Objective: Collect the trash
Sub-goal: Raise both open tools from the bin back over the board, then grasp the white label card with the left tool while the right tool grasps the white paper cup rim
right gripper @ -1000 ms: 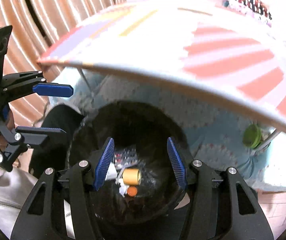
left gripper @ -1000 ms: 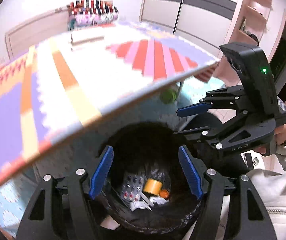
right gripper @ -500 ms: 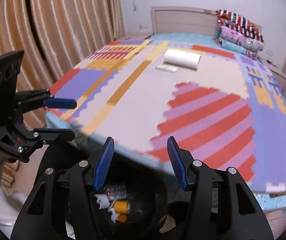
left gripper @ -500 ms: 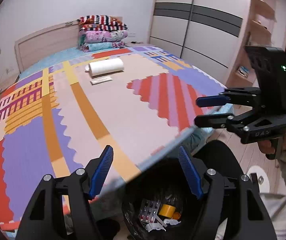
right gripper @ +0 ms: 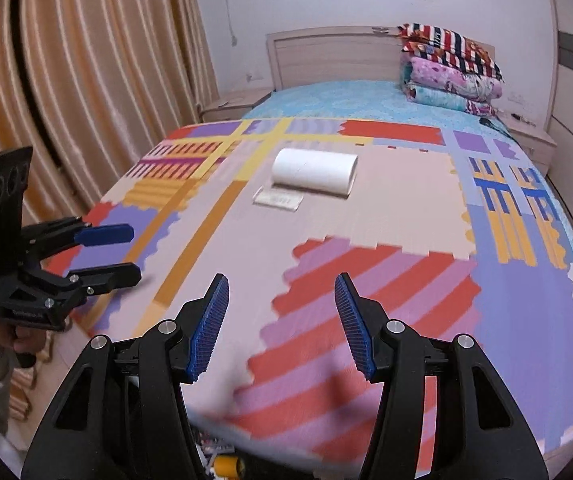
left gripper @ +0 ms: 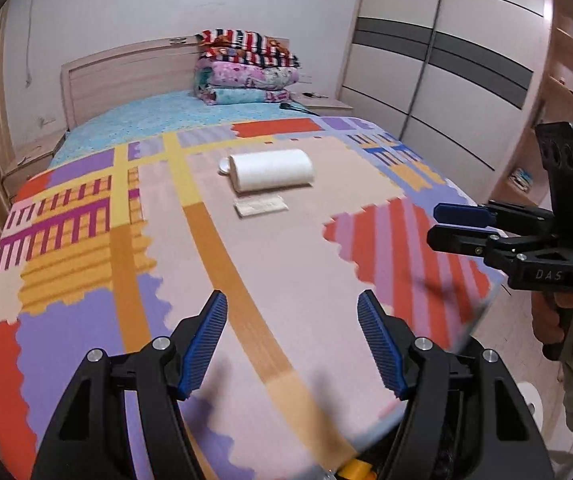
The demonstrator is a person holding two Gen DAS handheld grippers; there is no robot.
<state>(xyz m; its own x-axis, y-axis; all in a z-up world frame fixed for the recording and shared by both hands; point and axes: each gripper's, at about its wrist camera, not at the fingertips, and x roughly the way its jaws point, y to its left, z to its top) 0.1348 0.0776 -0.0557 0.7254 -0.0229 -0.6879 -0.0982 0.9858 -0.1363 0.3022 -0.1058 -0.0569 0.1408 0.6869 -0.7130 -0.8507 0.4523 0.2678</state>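
A white paper roll (left gripper: 271,169) lies on its side on the colourful foam mat (left gripper: 286,280), far ahead, with a flat white packet (left gripper: 261,205) just in front of it. Both also show in the right wrist view: the roll (right gripper: 313,171), the packet (right gripper: 278,200). My left gripper (left gripper: 292,340) is open and empty above the mat's near edge. My right gripper (right gripper: 282,320) is open and empty to its right. A yellow item (right gripper: 228,468) in the bin peeks below the mat edge.
The mat covers a bed (right gripper: 350,100) with folded blankets (left gripper: 246,68) by the wooden headboard (left gripper: 126,72). Curtains (right gripper: 66,80) hang on the left, wardrobe doors (left gripper: 446,60) stand on the right. A white roll (left gripper: 532,400) stands on the floor at lower right.
Both grippers have risen from over the black trash bin to above the mat's near edge. The bin has dropped almost out of view. Both stay open.
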